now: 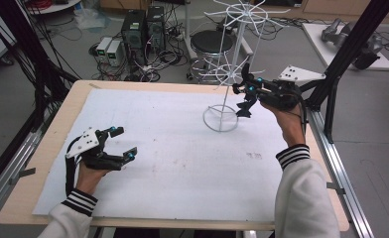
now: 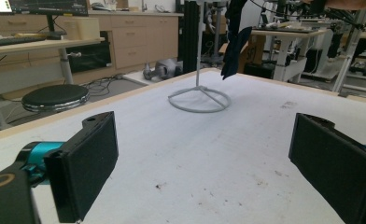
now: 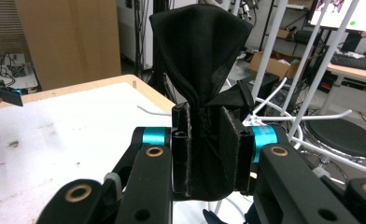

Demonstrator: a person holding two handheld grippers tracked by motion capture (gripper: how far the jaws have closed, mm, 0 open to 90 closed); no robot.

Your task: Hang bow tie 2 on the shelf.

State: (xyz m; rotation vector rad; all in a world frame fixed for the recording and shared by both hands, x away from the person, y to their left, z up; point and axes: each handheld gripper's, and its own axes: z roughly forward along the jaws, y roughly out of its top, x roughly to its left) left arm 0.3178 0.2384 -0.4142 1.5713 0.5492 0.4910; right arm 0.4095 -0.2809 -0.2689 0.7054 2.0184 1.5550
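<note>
On the far right of the white-covered surface point(image 1: 158, 148), the right tool point(image 1: 245, 94) is pinching a black, soft, gathered piece of cloth point(image 1: 245, 106) beside a white wire display stand with radiating hooks and a ring base point(image 1: 221, 119). No brand, label or legible writing can be made out anywhere; a faint grey smudge on the sheet is too blurred to read.

From the right gripper view the cloth point(image 3: 202, 70) looks thin and slightly sheer, bunched into a waist between the pads point(image 3: 181, 149) and flaring above into a fan of folds, with the stand's white rods point(image 3: 312, 84) just behind it. From the high view the cloth hangs above the sheet near the ring base.

Nearer the left edge, the left tool point(image 1: 120, 143) rests with jaws spread and nothing between them. Its own view shows the cloth point(image 2: 235, 42) dangling clear of the stand's base point(image 2: 199, 99).
</note>
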